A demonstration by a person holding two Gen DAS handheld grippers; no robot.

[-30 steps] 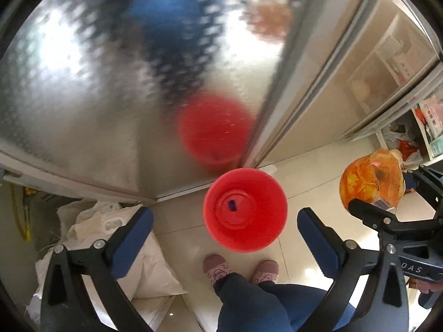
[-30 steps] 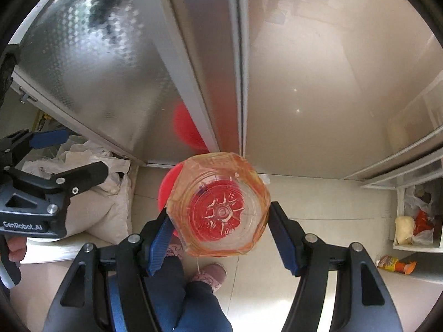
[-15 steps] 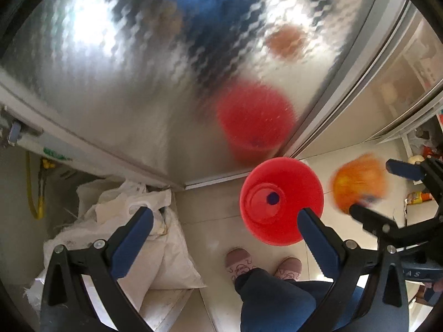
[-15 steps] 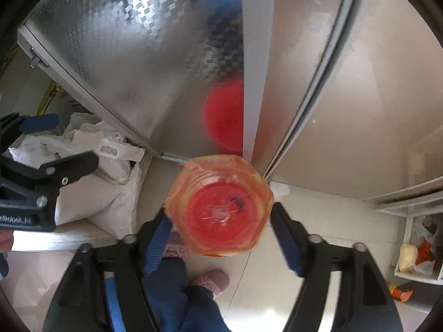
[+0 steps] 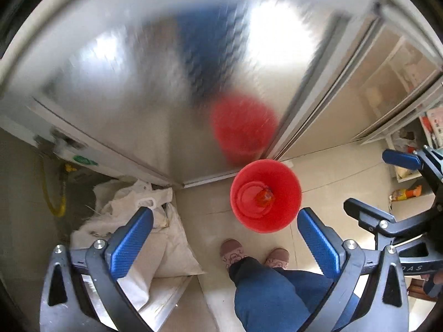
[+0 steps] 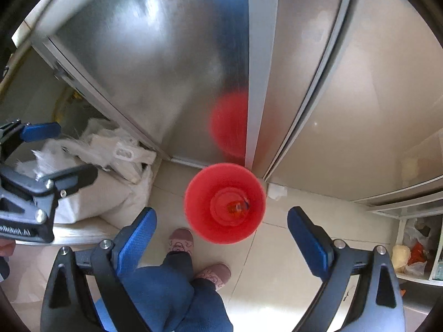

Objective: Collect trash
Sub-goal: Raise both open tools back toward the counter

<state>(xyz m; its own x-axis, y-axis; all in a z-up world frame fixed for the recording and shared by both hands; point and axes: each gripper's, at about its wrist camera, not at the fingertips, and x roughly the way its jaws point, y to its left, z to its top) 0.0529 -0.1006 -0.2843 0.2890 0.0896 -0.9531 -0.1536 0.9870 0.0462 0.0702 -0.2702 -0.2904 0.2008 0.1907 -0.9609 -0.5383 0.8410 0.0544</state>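
A red bin [image 5: 267, 196] stands on the tiled floor against the steel cabinet front; it also shows in the right wrist view [image 6: 224, 210]. An orange plastic bottle [image 5: 265, 197] lies at the bin's bottom, also seen from the right wrist [image 6: 236, 207]. My left gripper [image 5: 225, 242] is open and empty, high above the floor, left of the bin. My right gripper [image 6: 221, 239] is open and empty above the bin; it also shows at the right edge of the left wrist view [image 5: 384, 185].
White sacks [image 5: 133, 221] lie left of the bin by a low step. The person's slippered feet [image 5: 253, 254] and blue trouser legs stand just in front of the bin. A shelf with bags [image 6: 412, 251] is at the right. Another orange wrapper [image 5: 405, 193] lies by the shelf.
My right gripper has opened and let go of the orange bottle, which has dropped into the red bin. Both views have shifted slightly.
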